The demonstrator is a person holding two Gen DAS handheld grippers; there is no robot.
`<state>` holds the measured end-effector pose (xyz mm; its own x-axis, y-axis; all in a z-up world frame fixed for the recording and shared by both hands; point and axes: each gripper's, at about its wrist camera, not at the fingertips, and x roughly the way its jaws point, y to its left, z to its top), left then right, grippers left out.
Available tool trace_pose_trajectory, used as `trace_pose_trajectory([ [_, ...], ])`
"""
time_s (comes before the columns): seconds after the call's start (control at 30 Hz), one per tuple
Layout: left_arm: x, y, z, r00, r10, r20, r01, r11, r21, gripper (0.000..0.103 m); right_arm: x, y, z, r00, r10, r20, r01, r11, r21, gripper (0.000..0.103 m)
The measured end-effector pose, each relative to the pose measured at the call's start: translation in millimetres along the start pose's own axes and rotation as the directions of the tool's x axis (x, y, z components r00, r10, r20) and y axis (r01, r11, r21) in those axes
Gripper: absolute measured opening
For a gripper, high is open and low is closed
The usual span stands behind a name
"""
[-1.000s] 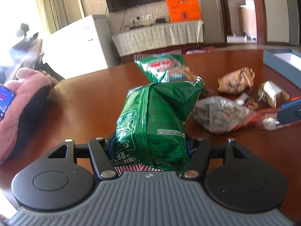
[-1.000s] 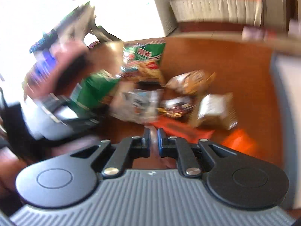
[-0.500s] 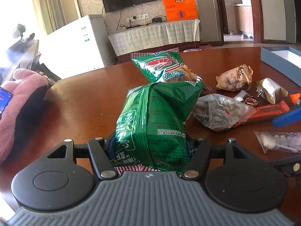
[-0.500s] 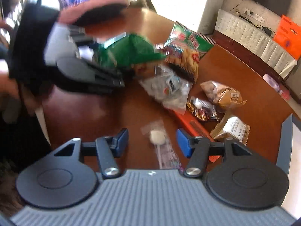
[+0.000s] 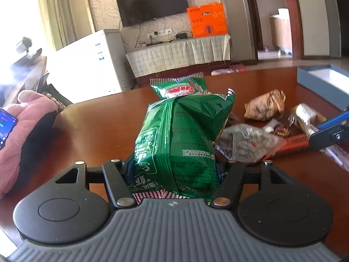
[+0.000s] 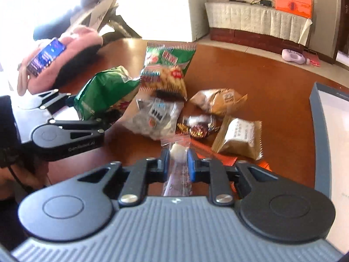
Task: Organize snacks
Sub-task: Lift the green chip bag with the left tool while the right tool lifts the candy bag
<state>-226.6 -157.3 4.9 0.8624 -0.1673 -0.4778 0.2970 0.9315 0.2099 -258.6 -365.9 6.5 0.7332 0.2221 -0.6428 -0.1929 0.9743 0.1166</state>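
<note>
While the left gripper point(image 5: 174, 170) clamps a puffy dark-green foil snack bag point(image 5: 181, 139) between its jaws and holds it above the glossy reddish-brown wooden tabletop point(image 5: 104, 122), the right gripper point(image 6: 178, 163) is closing its blue-padded jaws on a clear plastic sachet with a white round sweet inside point(image 6: 177, 152). The bag's print is Chinese and too small to read. Beyond lie a green and red crimped bag of crackers point(image 6: 168, 69), a clear packet of seeds point(image 6: 157, 118), a tan crumpled pastry wrapper point(image 6: 218, 102), a beige pillow-pack biscuit point(image 6: 238, 137) and a flat orange bar point(image 6: 220, 156). A grey-blue box point(image 6: 318, 118) sits at the right edge. The left gripper's arm reads roughly "GenRobot.AI". A pink plush cushion point(image 6: 76, 41) carries a lit phone point(image 6: 47, 55).
</note>
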Motion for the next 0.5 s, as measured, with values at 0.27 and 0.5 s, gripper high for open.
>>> trace_pose_trajectory([
  [0.27, -15.7, -11.3, 10.3, 1.000, -0.009, 0.026, 0.009, 1.000, -0.005, 0.068, -20.0, 3.5, 15.1, 0.996, 0.019, 0.084, -0.021, 0.999, 0.025, 0.021],
  [0.5, -29.5, -29.0, 18.5, 0.998, -0.036, 0.049, 0.036, 0.999, -0.002, 0.068, -41.2, -7.7, 17.0, 0.991, 0.009, 0.132, -0.018, 0.997, 0.069, 0.021],
])
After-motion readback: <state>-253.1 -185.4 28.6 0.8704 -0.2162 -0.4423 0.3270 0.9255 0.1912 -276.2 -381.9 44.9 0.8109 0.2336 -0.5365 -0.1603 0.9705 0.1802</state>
